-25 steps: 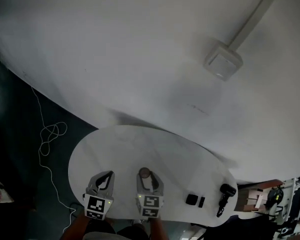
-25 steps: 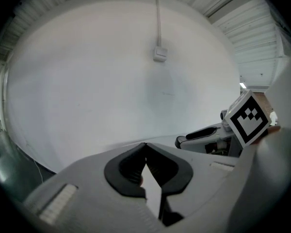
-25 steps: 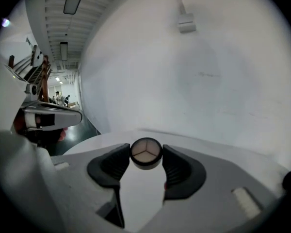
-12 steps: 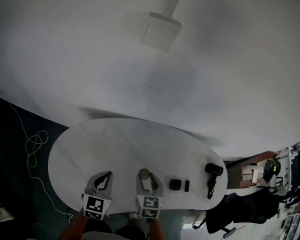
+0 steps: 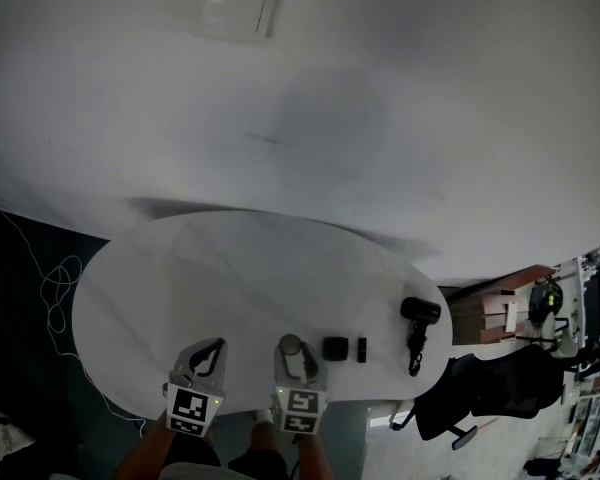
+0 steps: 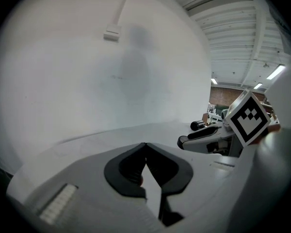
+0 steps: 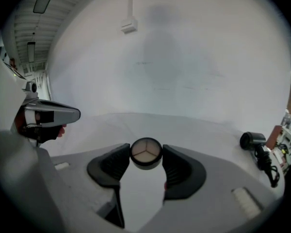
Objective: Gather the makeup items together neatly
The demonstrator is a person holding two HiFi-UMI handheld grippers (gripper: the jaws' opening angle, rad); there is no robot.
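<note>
The right gripper (image 5: 296,354) remained clamped on the round compact (image 7: 146,153) at the near edge of the tabletop (image 5: 210,278). The left gripper (image 5: 208,354) had its jaws pressed together with nothing between them. Compared with one second earlier, both grippers had shifted along the near edge toward the right end. The black case (image 5: 335,348) now lay just beside the right gripper. The small black stick (image 5: 361,349) lay beyond the case, and the hair dryer (image 5: 418,320) lay at the right end.
</note>
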